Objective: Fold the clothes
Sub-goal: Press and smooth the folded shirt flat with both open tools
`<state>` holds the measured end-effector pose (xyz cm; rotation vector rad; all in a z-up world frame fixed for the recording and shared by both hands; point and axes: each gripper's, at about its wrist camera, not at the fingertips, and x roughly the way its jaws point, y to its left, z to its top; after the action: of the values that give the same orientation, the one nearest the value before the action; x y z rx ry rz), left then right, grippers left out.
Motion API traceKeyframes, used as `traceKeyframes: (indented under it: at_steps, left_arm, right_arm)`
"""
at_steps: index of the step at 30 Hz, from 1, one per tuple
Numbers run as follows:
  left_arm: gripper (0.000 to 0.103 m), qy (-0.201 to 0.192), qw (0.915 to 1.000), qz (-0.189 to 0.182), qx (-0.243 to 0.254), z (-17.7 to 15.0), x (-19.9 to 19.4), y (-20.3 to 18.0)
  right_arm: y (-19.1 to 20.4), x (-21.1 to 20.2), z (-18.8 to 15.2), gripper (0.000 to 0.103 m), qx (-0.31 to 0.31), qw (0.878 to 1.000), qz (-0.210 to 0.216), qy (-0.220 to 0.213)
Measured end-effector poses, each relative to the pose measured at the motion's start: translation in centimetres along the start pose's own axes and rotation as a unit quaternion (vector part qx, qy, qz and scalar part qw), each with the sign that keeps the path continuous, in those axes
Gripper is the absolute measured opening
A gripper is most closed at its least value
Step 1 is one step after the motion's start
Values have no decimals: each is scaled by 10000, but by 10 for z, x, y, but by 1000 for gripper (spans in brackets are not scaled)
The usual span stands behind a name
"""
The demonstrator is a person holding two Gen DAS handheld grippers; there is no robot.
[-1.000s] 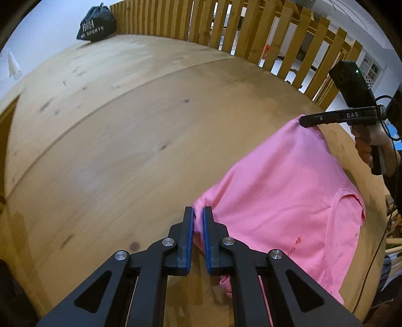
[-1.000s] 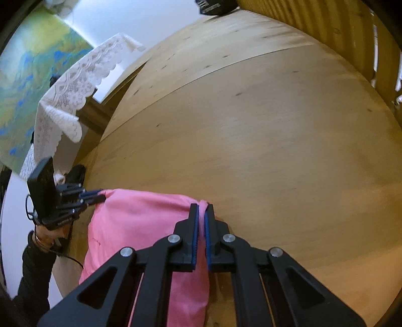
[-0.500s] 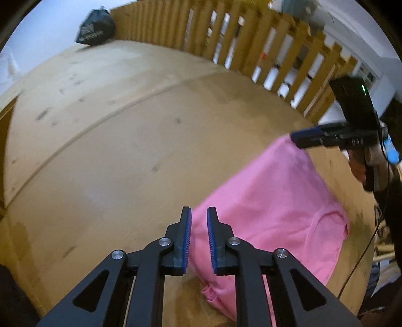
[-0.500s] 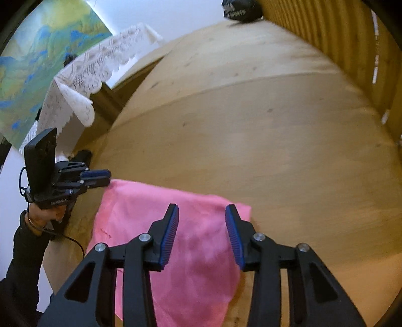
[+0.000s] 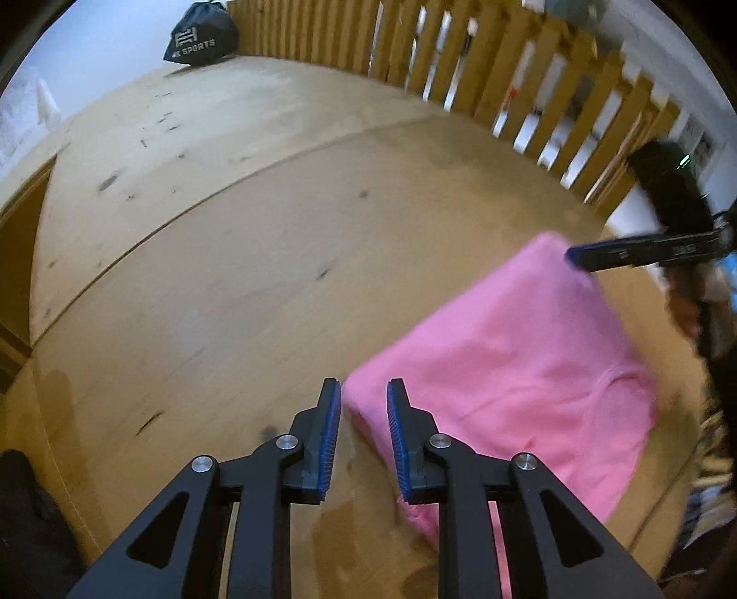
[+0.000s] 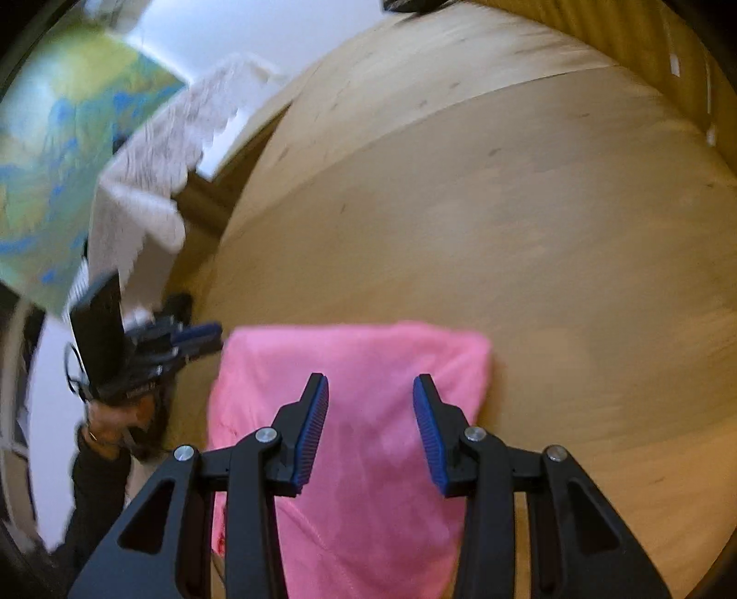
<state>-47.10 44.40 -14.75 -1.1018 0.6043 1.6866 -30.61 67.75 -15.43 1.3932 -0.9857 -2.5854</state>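
Garment: a pink T-shirt (image 5: 520,368) lies folded flat on the wooden bench (image 5: 258,258), near the bench's near edge, its neckline seam showing toward that edge.
Left hand-held gripper: the left hand-held gripper (image 5: 364,410) hangs over the shirt's left corner with a narrow gap that is opening; the corner lies under the gap, and the blue pads press on nothing.
Right hand-held gripper: the right hand-held gripper (image 6: 371,401) stands moderately open above the shirt's top layer, nothing pinched between its pads.
Around: a black drawstring bag (image 5: 202,39) printed with "SPORTS" sits at the bench's far edge; a wooden slat railing (image 5: 529,78) runs along the bench's far right side.
In the way: bare wood lies between the shirt and the bag; nothing stands on the shirt.
Left-wrist view only: the bag's print, the gaps in the railing, and the right hand-held gripper from the side, held in a blurred hand over the shirt's far right corner.
Right-wrist view only: a white lace cloth (image 6: 152,184) draped beside the bench's left edge, a blue-green painting (image 6: 60,152) behind it, and the left hand-held gripper just off the shirt's left edge, gripped by a hand (image 6: 115,419) in a dark sleeve.
Blur: both views are smeared, the right-wrist one most at its left side.
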Motion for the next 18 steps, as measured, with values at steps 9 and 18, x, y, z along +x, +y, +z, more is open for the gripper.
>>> traceKeyframes:
  at_steps: [9,18]
  left_arm:
    - [25,25,9986,519,-43,-3,0,12]
    - [31,-4,9982,-341,503,-58,-26,-66]
  right_arm:
    - [41,18,-22,36,-1161,9849,-1248,307]
    - [74,-29,-80,36,-1704,9757,-1362,207]
